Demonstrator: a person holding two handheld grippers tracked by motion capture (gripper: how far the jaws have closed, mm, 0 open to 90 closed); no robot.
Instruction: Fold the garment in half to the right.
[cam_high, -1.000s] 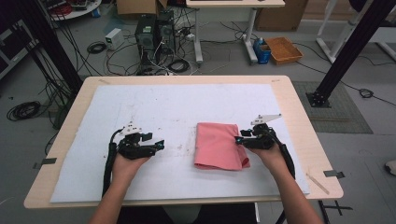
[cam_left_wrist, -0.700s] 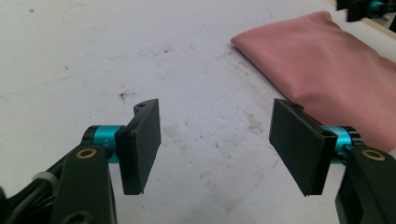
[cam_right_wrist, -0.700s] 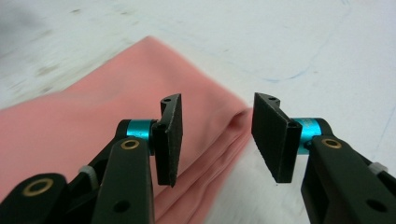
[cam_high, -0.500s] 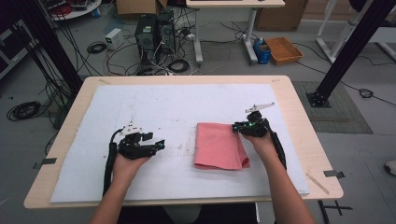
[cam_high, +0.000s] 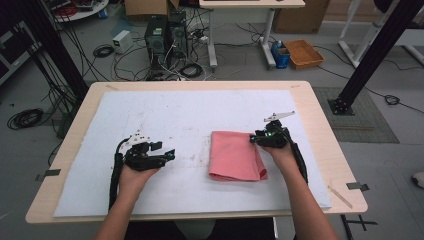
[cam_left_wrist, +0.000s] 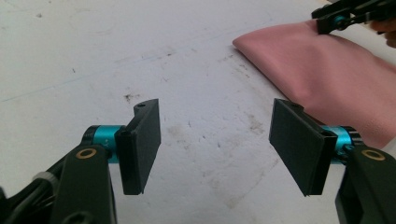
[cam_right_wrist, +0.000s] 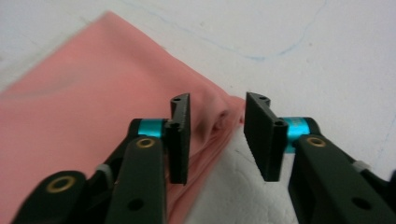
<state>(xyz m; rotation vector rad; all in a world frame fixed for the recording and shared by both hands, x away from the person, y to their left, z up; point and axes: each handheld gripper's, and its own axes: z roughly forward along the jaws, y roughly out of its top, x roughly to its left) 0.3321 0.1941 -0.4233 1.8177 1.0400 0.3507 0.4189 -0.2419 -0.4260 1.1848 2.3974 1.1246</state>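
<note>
Pink cloth (cam_high: 236, 159) lies folded center-right of the high view, long axis top-bottom. Right gripper (cam_high: 256, 139) at its upper-right corner, jaws just reopened, the corner between them, unpinched. Left gripper (cam_high: 170, 154) spread, well left.

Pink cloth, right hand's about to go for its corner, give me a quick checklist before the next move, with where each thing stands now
1. Cloth lies folded and flat on the white mat: ok.
2. Right gripper lined up on the cloth's corner, which sits between its jaws: ok.
3. Right jaws parted enough to take the folded edge; they have just been opening: ok.
4. Pads pressing on the cloth: not ok, a gap shows on both sides.
5. Left gripper open and apart from the cloth, resting over the mat: ok.
6. All layers of the corner caught between the jaws: cannot tell.
</note>
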